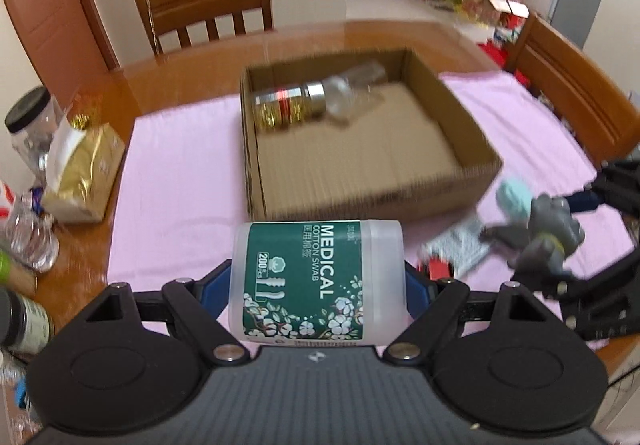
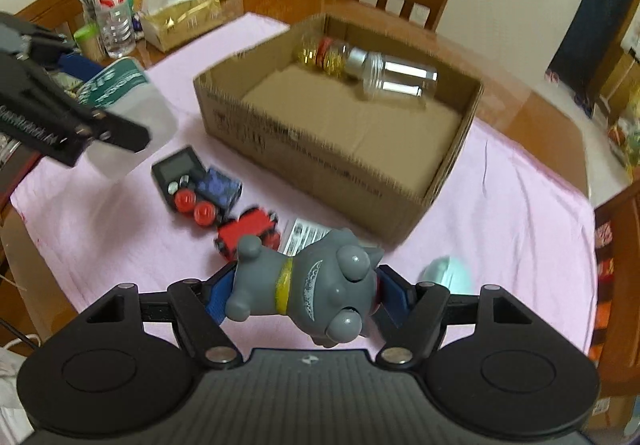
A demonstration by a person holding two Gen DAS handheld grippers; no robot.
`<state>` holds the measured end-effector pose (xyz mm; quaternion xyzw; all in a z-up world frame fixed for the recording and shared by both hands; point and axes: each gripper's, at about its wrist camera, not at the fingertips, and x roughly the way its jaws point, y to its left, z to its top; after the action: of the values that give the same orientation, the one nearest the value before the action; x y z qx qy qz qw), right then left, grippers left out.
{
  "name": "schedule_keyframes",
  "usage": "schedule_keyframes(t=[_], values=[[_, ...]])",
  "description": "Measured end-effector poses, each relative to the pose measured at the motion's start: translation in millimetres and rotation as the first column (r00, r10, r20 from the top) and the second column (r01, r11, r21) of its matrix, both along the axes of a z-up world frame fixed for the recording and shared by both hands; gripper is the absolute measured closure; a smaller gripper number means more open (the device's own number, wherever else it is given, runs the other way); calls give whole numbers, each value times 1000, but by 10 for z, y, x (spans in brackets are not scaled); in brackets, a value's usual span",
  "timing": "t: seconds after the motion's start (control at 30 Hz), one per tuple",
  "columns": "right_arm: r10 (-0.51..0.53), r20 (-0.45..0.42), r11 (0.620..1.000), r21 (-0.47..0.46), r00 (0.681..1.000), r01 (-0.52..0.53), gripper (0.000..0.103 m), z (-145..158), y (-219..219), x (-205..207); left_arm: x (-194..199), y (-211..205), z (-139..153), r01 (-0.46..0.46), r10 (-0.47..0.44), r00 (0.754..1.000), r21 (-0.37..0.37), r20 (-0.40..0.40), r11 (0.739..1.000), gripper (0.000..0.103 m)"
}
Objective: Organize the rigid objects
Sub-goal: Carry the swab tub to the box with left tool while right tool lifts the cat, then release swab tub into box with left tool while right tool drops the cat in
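Cotton-swab jar (image 1: 316, 281), clamped sideways in the left tool (image 1: 318, 285), and grey figurine (image 2: 304, 289), clamped in the right tool (image 2: 306, 295), both hang short of the cardboard box (image 1: 472, 169): carry each clear over the near wall, then release low beside the glass jar (image 1: 316, 101).

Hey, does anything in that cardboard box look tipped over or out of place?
Yes. The clear jar lies on its side against the back wall of the cardboard box, not upright. Nothing looks spilled or broken.
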<state>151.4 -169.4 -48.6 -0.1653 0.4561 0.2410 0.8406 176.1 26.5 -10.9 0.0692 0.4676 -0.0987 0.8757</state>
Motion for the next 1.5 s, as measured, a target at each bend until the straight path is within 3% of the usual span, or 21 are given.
schedule_keyframes(t=[0.23,0.6,0.7,0.83,1.17,1.5], values=[[-1,59,1000,24,998,0,26,200,32,213,455,-93,121,-19,20,998,-23,66,1000,21],[-25,110,999,27,994,23,26,283,92,568,973,-169,-72,-68,69,996,-25,52,997,21],[-35,108,999,32,994,32,26,275,98,638,1004,-148,-115,-74,75,995,-25,59,997,20],[-40,104,999,34,994,36,26,260,122,708,1015,-104,-116,-100,103,991,-33,80,994,4],[-46,89,998,48,995,42,26,222,170,889,884,73,-48,-131,135,985,-41,108,990,4],[-76,51,995,67,996,72,26,100,245,1508,612,446,-66,-233,237,964,-49,121,971,4]])
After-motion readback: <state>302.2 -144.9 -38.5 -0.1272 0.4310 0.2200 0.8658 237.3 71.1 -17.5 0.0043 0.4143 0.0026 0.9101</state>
